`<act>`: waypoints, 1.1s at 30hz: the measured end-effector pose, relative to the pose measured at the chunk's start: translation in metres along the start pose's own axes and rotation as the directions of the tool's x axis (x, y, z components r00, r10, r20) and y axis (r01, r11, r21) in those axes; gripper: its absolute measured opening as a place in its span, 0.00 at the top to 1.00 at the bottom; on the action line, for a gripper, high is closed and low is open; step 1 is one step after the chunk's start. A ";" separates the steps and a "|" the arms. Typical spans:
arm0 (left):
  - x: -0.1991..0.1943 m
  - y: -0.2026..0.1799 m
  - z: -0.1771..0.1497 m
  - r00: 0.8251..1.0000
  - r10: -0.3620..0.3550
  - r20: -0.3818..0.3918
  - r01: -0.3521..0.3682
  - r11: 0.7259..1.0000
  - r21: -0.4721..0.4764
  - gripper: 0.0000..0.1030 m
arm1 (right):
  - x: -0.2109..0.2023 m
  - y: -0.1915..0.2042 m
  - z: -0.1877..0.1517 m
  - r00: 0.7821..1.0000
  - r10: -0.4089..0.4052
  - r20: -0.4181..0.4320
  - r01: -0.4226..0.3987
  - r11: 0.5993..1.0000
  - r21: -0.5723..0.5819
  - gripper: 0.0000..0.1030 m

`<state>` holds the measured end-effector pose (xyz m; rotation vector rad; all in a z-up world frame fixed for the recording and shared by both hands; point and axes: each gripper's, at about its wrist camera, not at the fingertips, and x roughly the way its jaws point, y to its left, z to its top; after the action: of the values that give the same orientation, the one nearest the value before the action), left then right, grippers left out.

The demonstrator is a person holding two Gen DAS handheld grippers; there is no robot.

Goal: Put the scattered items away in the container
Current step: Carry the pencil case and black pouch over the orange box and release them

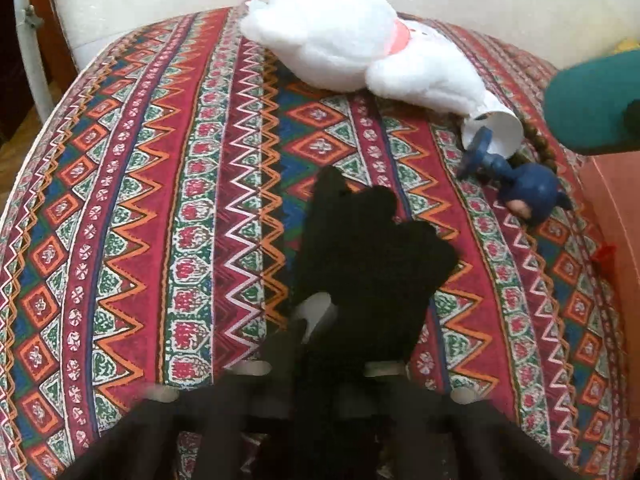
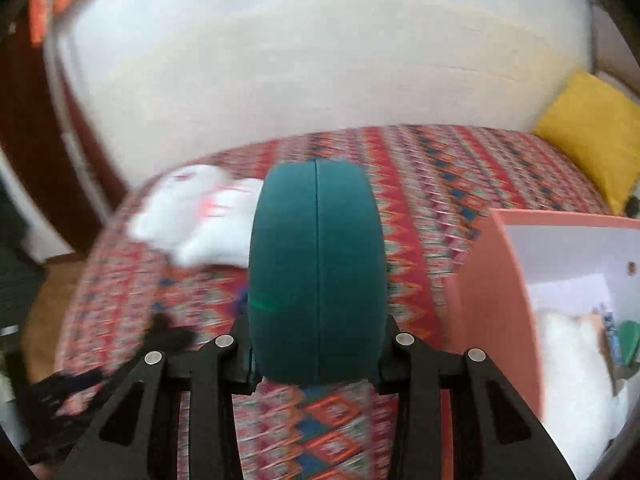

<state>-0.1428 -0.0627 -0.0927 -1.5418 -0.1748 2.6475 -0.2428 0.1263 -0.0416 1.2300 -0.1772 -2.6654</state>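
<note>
My left gripper is shut on a black knit glove and holds it over the patterned bedspread. Its fingers are mostly hidden by the glove. My right gripper is shut on a teal oval case, which also shows at the right edge of the left wrist view. A white plush toy lies at the far side of the bed, seen blurred in the right wrist view. A white paper cup and a blue figurine lie beside it. The pink box stands at the right.
The pink box holds white plush and small items. A yellow cushion lies at the far right of the bed. A white wall runs behind the bed. Wood floor shows at the left.
</note>
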 end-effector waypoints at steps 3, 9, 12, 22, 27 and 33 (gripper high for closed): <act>-0.019 0.001 0.004 0.995 -0.088 0.056 0.089 0.996 -0.023 0.99 | -0.011 0.013 -0.002 0.996 0.086 -0.006 -0.086 0.996 0.007 0.61; -0.071 -0.001 0.009 0.931 -0.316 0.183 0.327 0.944 -0.032 0.99 | -0.040 0.022 -0.004 0.983 0.180 0.016 -0.181 0.983 0.034 0.60; -0.101 -0.003 0.009 0.908 -0.320 0.271 0.335 0.942 -0.007 0.99 | -0.056 0.025 -0.002 0.977 0.211 0.040 -0.213 0.976 0.036 0.60; -0.159 -0.014 0.001 0.843 -0.319 0.432 0.338 0.940 0.034 0.99 | -0.130 0.046 -0.006 0.950 0.276 0.144 -0.276 0.961 -0.023 0.60; -0.185 -0.038 -0.006 0.813 -0.345 0.469 0.345 0.934 0.089 0.99 | -0.167 0.049 -0.012 0.935 0.299 0.193 -0.297 0.954 -0.036 0.60; -0.221 -0.076 -0.013 0.767 -0.388 0.512 0.360 0.920 0.157 0.99 | -0.223 0.040 -0.019 0.911 0.302 0.282 -0.298 0.953 -0.058 0.60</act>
<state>-0.0219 -0.0132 0.1011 -0.6147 -0.3967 2.6342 -0.0819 0.1381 0.1186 0.7316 -0.3602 -2.5498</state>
